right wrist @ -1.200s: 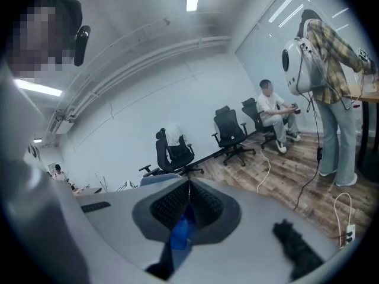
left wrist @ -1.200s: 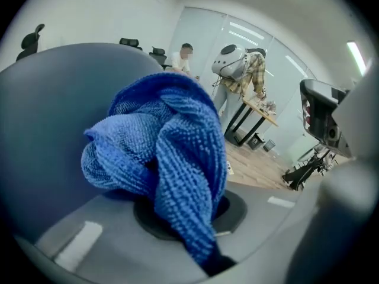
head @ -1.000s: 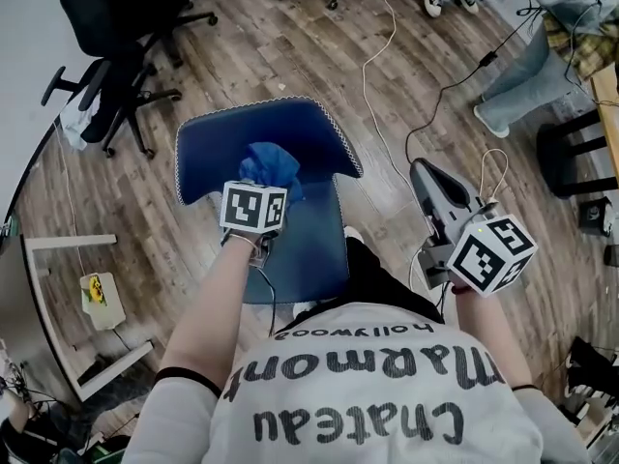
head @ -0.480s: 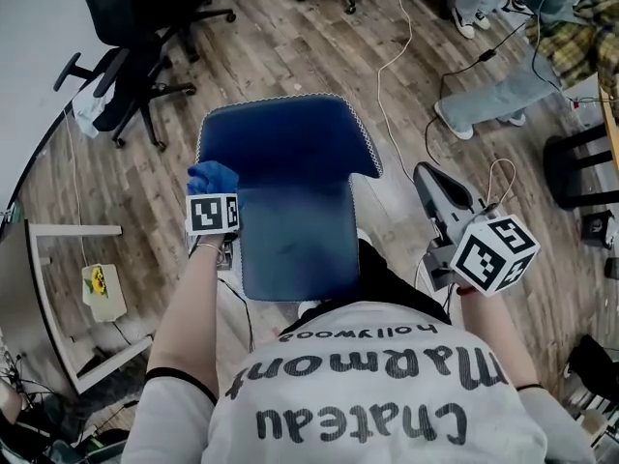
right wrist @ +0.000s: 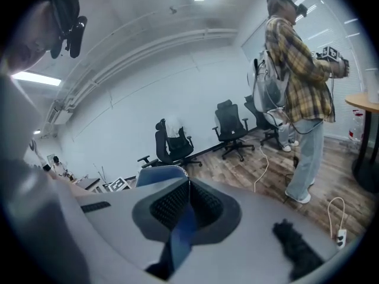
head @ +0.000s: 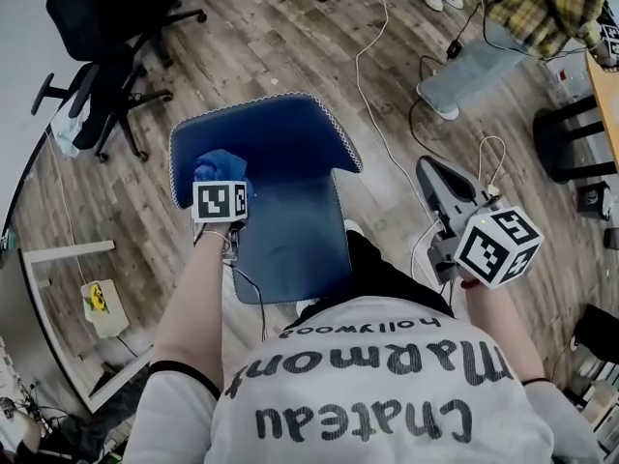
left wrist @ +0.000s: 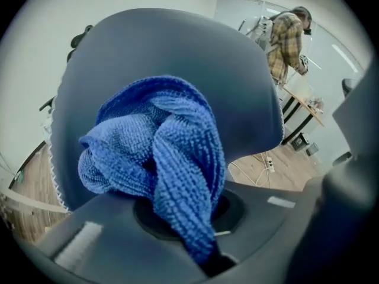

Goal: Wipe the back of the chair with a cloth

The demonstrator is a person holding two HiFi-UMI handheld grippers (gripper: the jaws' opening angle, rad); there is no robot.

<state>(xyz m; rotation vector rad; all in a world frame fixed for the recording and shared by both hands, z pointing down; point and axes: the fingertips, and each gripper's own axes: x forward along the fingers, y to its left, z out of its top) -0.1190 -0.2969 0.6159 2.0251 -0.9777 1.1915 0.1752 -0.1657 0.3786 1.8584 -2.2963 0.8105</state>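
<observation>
The left gripper (head: pixel 220 180) is clenched on a bunched blue ribbed microfibre cloth (head: pixel 217 161), pressing it against the left part of the dark blue, white-edged chair back (head: pixel 285 138). The person stands directly behind the chair on a wood-plank floor (head: pixel 290 37). The left gripper view shows what the head view does not: a tail of the cloth is pinched deep between the jaws while the rest balloons out in front of them, against the chair back's curved panel. The right gripper (head: pixel 432 175) is held out to the side, well apart from the chair, its ridged jaws drawn together on nothing. A white cable (head: pixel 372 104) trails across the floor beside it. Only the right gripper view takes in the room beyond: a person in a plaid shirt (right wrist: pixel 294 76) stands at right, and black office chairs (right wrist: pixel 230 129) line a white wall.
</observation>
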